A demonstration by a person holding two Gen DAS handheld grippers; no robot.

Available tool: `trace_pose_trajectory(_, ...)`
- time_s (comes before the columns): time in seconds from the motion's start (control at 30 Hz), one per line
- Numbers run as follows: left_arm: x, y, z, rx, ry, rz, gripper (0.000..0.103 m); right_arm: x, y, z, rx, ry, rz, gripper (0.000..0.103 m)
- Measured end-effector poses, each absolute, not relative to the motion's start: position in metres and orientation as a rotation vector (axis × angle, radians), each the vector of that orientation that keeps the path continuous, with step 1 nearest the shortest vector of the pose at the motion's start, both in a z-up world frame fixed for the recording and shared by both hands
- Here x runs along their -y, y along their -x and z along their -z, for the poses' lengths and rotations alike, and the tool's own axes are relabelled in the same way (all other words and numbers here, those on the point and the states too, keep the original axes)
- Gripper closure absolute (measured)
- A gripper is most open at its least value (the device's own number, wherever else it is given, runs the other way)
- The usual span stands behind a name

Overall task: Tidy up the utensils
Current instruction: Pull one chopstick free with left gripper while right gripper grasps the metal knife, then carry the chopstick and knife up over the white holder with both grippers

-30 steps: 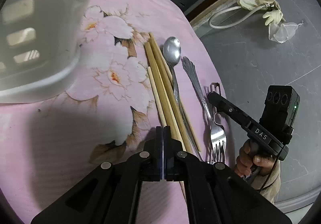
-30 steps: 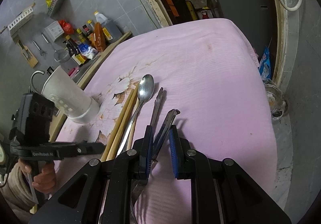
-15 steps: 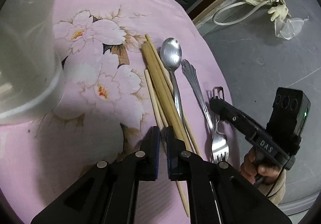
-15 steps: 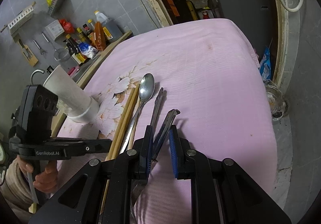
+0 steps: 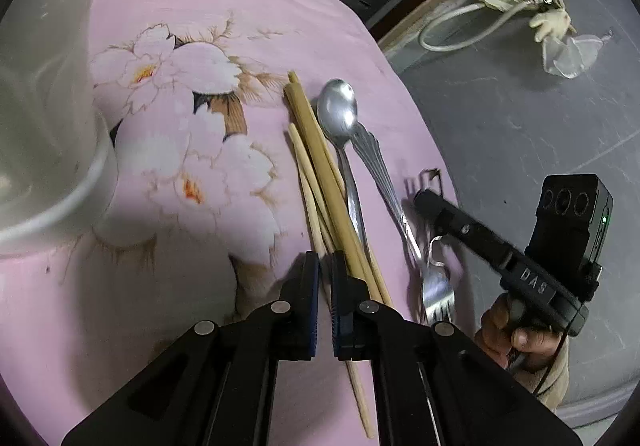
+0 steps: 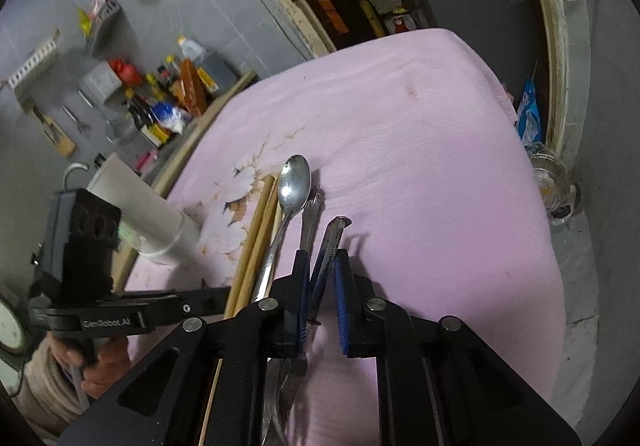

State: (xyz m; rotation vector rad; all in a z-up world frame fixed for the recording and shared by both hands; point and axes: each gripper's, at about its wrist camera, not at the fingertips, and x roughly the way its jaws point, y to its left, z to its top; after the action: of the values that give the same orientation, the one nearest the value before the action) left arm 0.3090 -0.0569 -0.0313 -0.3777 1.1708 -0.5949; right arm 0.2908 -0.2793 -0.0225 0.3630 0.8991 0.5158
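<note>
Several wooden chopsticks, a steel spoon and a fork lie side by side on the pink floral cloth. My left gripper is slightly open, its jaws astride the near end of one chopstick. My right gripper is open with a metal peeler between its jaws; whether the pads touch it I cannot tell. The chopsticks, spoon and fork handle lie left of it. The white utensil holder stands at the left, also in the right wrist view.
The table's right edge drops to a grey floor with a hose and gloves. Sauce bottles and wall clutter sit beyond the table's far left side. A glass jar stands on the floor at right.
My left gripper moved right from the holder to the chopsticks and opened from shut to a narrow gap around one. The right gripper stayed put over the peeler.
</note>
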Motion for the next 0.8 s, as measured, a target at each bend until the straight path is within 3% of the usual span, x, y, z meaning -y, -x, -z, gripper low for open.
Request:
trace_pose_trajectory(0.4,0.032,-0.242,0.007,-1.038,0.374,0.655,0.102,0.258,-0.23,-0.019,-0.65,-0.217,-0.497,0.096)
trace_pose_trajectory(0.8,0.019,-0.176,-0.033,-0.65,0.273,0.562,0.102,0.235,-0.198,-0.045,-0.462,-0.121,-0.487,0.097)
